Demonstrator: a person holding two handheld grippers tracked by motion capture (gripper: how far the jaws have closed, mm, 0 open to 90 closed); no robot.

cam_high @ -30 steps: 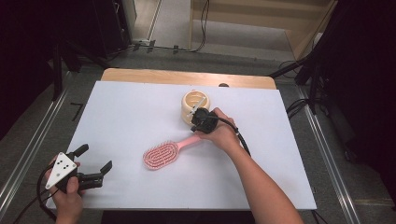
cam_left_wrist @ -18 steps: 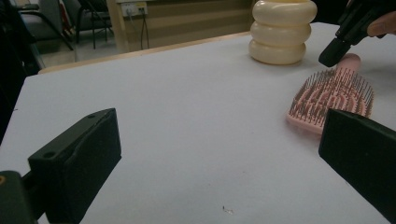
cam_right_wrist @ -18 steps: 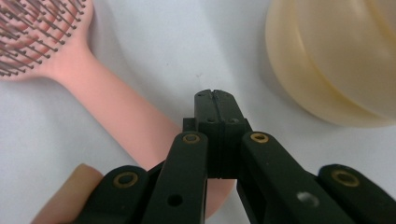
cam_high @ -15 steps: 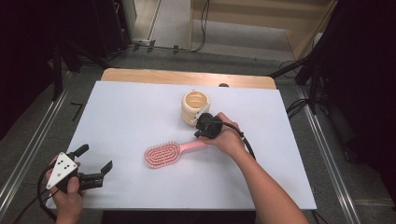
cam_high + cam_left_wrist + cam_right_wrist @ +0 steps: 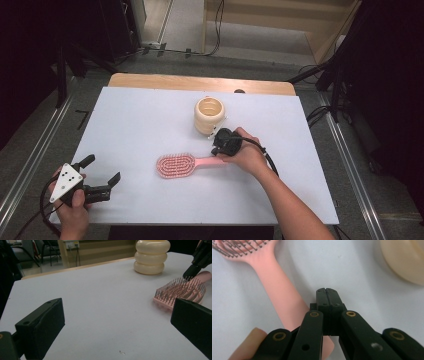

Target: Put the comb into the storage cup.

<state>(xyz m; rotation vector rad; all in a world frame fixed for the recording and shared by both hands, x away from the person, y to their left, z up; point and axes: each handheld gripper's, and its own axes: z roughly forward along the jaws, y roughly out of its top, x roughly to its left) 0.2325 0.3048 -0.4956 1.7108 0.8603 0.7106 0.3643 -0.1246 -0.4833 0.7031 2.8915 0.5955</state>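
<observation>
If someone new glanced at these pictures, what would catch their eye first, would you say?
Probably the pink hairbrush, bristles up, mid-table on the white table. The right gripper, jaws shut with nothing between them, hovers at its handle. Just behind stands a cream ribbed holder, and the left gripper waits open at the near left corner.

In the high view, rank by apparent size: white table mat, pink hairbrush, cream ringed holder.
1. White table mat, largest by far.
2. Pink hairbrush, longer than the holder.
3. Cream ringed holder, though it is bulkier and taller than the flat brush.

Even overhead light fell on the white table [image 5: 150, 115]; surroundings stayed dark. The right gripper view was soft, its pink hairbrush [image 5: 274, 287] blurred.
</observation>
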